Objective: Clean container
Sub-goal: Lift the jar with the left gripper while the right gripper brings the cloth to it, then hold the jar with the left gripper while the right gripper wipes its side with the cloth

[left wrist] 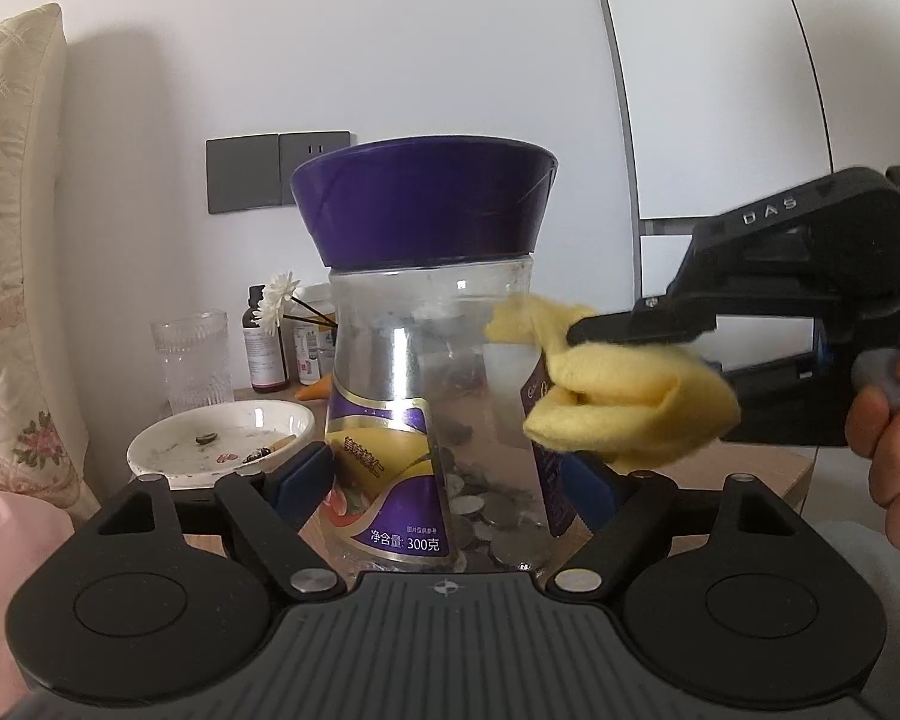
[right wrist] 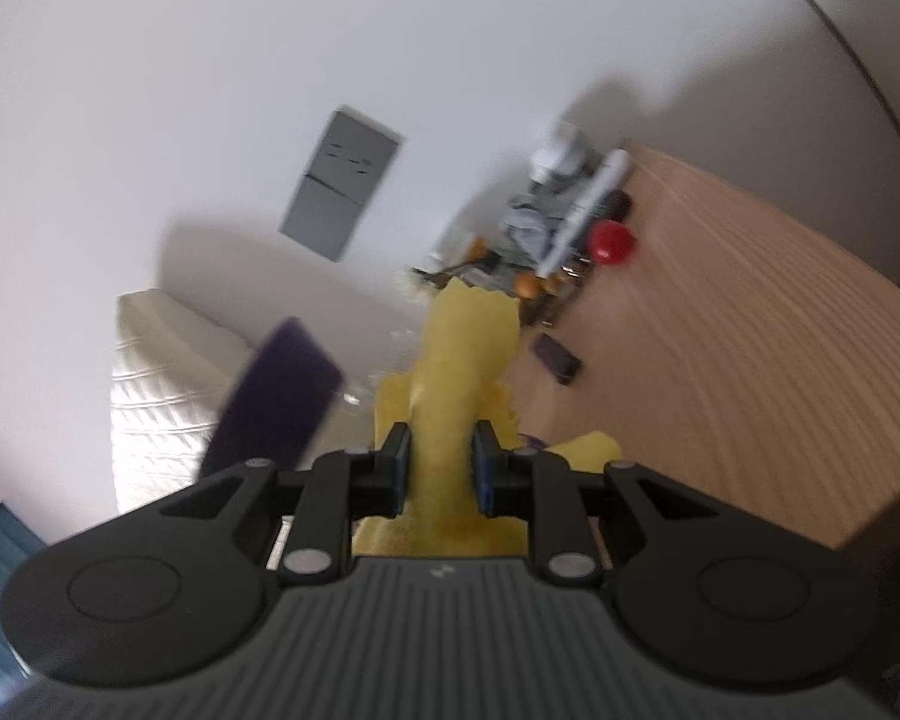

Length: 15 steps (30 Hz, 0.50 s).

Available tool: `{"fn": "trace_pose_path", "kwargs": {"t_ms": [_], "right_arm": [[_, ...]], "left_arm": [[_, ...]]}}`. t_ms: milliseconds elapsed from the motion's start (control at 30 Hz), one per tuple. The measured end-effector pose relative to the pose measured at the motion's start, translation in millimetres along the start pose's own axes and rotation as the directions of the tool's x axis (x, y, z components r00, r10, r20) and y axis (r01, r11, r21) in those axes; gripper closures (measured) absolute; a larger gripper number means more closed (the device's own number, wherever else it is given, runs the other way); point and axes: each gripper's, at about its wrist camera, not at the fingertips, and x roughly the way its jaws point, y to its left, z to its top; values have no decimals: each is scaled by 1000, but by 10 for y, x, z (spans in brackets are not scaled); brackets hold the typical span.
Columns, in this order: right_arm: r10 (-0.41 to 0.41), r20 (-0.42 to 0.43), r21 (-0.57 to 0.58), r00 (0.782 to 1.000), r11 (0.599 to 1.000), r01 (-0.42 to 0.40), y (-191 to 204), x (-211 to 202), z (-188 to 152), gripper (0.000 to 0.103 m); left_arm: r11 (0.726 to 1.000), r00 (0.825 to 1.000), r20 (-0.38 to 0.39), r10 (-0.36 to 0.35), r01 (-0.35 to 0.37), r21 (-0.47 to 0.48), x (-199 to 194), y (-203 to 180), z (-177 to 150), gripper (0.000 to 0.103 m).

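Jar [left wrist: 432, 396], clear plastic w/ purple lid [left wrist: 426, 198], coins inside: upright, clamped btw your left gripper [left wrist: 450, 480] pads. Right gripper [right wrist: 439, 468] pinched on yellow cloth [left wrist: 618, 396], touching jar's side. Risk: hard wipe tips/twists jar out; cloth slips.

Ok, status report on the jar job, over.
Left tongs shut on jar, lid on. Right tongs shut on cloth, pressed to jar's right side. Coins inside. Nothing in the way.
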Motion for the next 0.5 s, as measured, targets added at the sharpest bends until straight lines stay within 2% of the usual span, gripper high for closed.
{"fn": "trace_pose_path", "kwargs": {"t_ms": [500], "right_arm": [[19,0,15,1000,1000,-19,82,-53,-35,81]], "left_arm": [[1000,1000,2,0,0,17,-24,-23,-4,18]]}}
